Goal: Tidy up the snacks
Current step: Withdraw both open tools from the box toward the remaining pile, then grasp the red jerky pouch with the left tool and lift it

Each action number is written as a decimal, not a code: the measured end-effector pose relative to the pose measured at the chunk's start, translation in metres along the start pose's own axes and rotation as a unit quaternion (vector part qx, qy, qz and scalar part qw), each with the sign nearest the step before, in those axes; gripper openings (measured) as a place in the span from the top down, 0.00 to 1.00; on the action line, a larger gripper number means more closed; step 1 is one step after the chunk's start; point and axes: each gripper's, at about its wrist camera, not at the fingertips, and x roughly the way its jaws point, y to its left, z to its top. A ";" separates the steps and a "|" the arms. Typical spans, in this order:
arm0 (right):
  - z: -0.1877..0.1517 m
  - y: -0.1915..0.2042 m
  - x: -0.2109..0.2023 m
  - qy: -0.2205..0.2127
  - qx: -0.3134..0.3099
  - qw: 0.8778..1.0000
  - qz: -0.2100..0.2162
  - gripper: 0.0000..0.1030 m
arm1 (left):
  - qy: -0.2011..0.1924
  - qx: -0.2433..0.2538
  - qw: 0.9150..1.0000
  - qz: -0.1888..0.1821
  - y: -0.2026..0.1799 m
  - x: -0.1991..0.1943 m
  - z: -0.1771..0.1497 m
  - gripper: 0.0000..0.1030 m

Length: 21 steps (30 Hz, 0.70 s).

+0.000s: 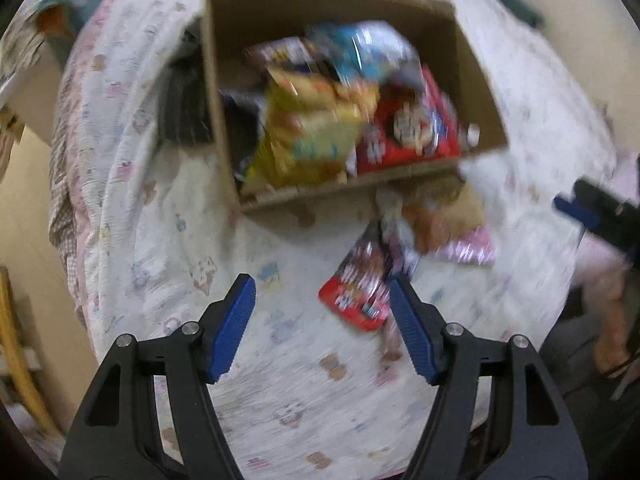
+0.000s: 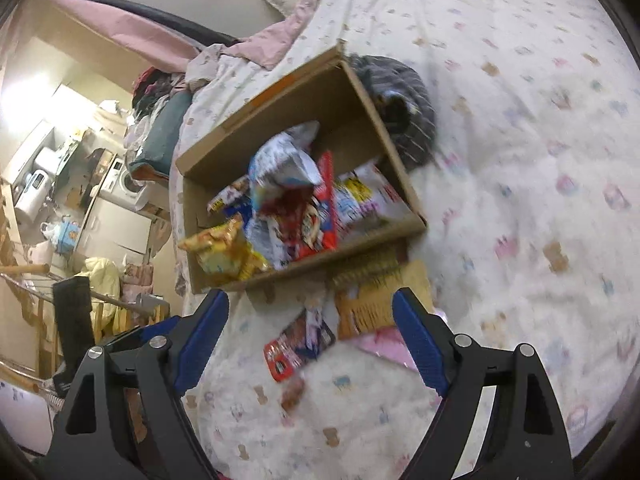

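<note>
An open cardboard box [image 1: 320, 200] [image 2: 344, 108] stands on a bed with a patterned sheet. It holds several snack bags: a yellow one [image 1: 308, 136] [image 2: 224, 248], a red one [image 1: 408, 128] [image 2: 316, 216] and a blue-white one [image 1: 360, 48] [image 2: 284, 160]. Loose on the sheet in front of the box lie a red packet [image 1: 356, 296] [image 2: 296, 348], a brown-yellow packet [image 1: 440, 216] [image 2: 372, 296] and a pink one [image 1: 468, 248] [image 2: 384, 348]. My left gripper [image 1: 320, 284] hovers open, its right finger beside the red packet. My right gripper [image 2: 312, 298] [image 1: 588, 204] is open above the loose packets, holding nothing.
A dark striped cloth [image 2: 404, 112] [image 1: 184, 100] lies against the box's far side. The bed edge [image 1: 72, 200] drops to the floor on the left. Beyond it are a drying rack [image 2: 48, 280], a washing machine [image 2: 124, 184] and clutter. Pink bedding [image 2: 272, 48] is bunched at the head.
</note>
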 end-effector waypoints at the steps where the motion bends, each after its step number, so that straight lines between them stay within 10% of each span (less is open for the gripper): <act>1: -0.004 -0.004 -0.001 0.004 0.003 1.000 -0.006 0.16 | 0.014 0.009 1.000 0.001 -0.004 0.006 -0.001 0.35; 11: -0.024 -0.035 -0.006 0.030 0.003 0.998 -0.055 0.16 | 0.119 0.120 0.986 0.013 -0.051 0.084 -0.007 0.36; 21: -0.023 -0.045 -0.014 0.032 -0.007 0.998 -0.045 0.16 | 0.127 0.143 0.982 0.010 -0.079 0.113 0.007 0.36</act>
